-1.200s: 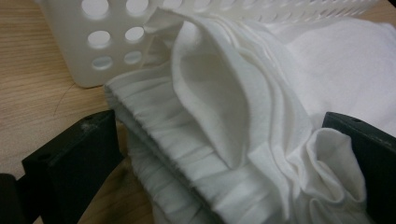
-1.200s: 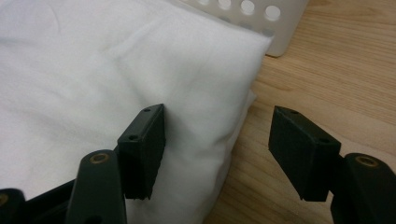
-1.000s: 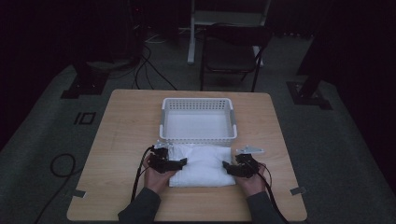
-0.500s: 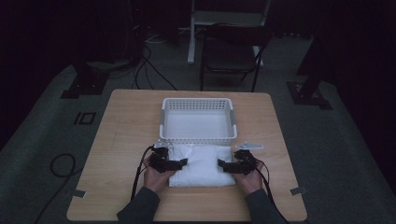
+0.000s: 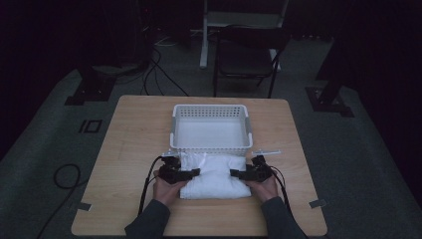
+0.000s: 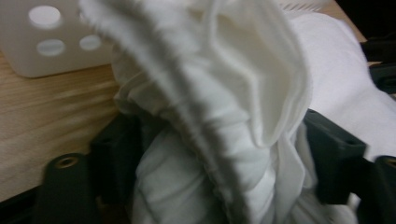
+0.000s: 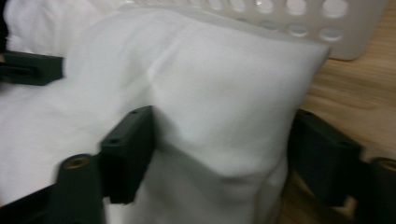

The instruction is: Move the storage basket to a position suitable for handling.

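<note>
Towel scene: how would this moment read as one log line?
left tool: shut on towel | right tool: shut on towel | towel: on table, beside basket

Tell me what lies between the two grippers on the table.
The folded white cloth spans the stretch between the left gripper and the right gripper in the high view; each gripper's jaws clamp one end of it.

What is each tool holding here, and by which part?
Both grip the folded white cloth: the left tool on its bunched left end, the right tool on its right end.

text: none readable | labels: none | brands: none | numbers: none | signs: none
</note>
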